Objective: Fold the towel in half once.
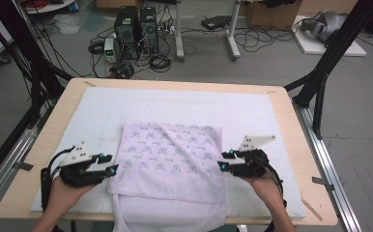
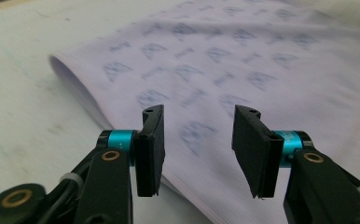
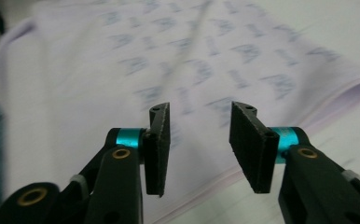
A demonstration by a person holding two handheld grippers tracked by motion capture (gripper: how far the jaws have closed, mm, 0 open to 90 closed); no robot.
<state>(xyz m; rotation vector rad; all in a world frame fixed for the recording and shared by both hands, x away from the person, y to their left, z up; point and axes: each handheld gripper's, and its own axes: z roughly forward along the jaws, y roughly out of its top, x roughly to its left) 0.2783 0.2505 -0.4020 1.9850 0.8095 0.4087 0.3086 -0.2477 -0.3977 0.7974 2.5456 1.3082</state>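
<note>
- You are between folds; the pale printed towel [image 1: 170, 159] lies folded on the white mat [image 1: 252, 111], its near part hanging over the table's [image 1: 44, 145] near edge.
- Your left gripper [image 1: 108, 163] sits just beside the towel's left edge, jaws parted with nothing between them; your right gripper [image 1: 226, 160] stands the same at the right edge.
- Judged next: take fresh holds on both side edges; pinch every layer, or the fold will slip.
- The hanging end is cut off at the bottom of the high view; both gripper views are blurred, so the layers are hard to count.
</note>
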